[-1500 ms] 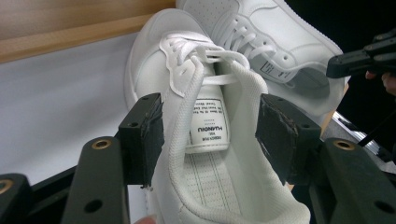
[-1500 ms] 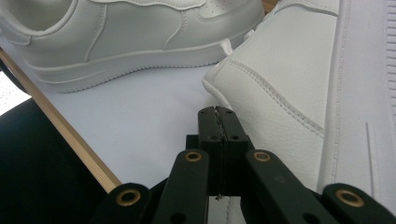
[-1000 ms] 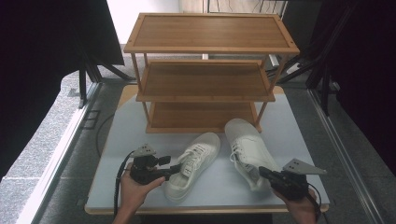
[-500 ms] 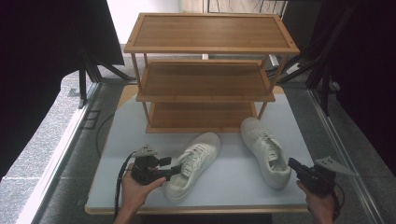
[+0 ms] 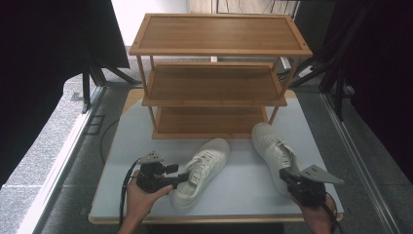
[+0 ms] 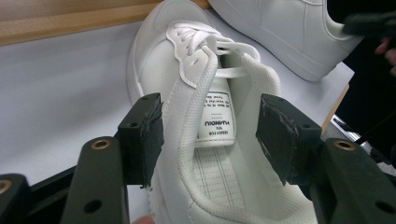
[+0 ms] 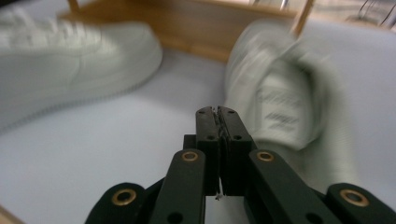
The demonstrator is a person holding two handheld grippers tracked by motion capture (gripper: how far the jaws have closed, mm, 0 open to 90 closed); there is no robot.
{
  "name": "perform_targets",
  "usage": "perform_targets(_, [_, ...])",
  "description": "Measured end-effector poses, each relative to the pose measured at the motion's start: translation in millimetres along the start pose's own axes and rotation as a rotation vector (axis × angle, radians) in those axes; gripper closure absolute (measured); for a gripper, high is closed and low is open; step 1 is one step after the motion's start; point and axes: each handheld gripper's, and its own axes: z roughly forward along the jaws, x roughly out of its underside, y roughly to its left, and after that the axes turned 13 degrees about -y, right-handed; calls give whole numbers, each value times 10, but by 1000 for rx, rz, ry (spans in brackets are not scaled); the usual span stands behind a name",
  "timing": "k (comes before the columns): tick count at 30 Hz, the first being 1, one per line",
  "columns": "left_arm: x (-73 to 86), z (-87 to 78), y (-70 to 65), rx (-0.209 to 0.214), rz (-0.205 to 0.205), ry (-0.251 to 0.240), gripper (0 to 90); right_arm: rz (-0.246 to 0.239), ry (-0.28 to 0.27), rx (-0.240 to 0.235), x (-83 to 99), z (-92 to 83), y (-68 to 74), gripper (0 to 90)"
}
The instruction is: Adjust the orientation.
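White shoe's (image 6: 196, 140) collar sits between left hand-held gripper's (image 6: 210, 135) spread jaws

The pale grey tabletop (image 5: 146, 141) is being lit evenly and softly from above, while the surroundings are being left in near-black shadow. Bright daylight is being blown out at the top edge. In the right gripper view, the white lace-up sneakers (image 7: 280, 93) are being smeared by motion blur; the left gripper view is being rendered sharply.
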Motion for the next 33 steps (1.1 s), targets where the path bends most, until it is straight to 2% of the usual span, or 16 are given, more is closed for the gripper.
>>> perform_targets(3, [-6, -15, 10, 0, -1, -2, 409, -16, 76, 4, 92, 91, 39, 892])
perform_targets(4, [-9, -26, 20, -4, 0, -5, 408, -16, 66, 2, 109, 83, 28, 892])
perform_targets(6, [-13, -49, 39, -10, -4, -11, 409, 19, 55, -3, 105, 42, -27, 893])
perform_targets(8, [-18, -69, 56, -14, -8, -17, 408, 21, 57, 4, 102, -18, -63, 893])
perform_targets(11, [-23, -90, 68, -18, -11, -22, 409, 46, 82, -6, 134, -113, -146, 894])
perform_targets(12, [-24, -93, 69, -19, -11, -22, 409, 41, 90, 3, 156, -136, -175, 894])
perform_targets(16, [-24, -84, 72, -20, -10, -19, 408, 77, 96, 14, 217, -228, -308, 894])
perform_targets(20, [-15, -59, 75, -20, -9, -11, 408, 68, 122, 8, 244, -240, -349, 892])
perform_targets(23, [-9, -49, 77, -19, -14, -5, 408, 74, 120, 8, 247, -231, -345, 892])
perform_targets(24, [-11, -55, 82, -21, -11, -7, 408, 61, 126, 17, 236, -242, -348, 892])
perform_targets(26, [-15, -68, 92, -20, -13, -13, 408, 62, 121, 26, 211, -296, -394, 892])
perform_targets(29, [-19, -81, 108, -26, -17, -17, 408, 103, 96, 36, 217, -384, -520, 892])
perform_targets(33, [-14, -79, 113, -27, -22, -18, 408, 140, 79, 17, 244, -408, -585, 892])
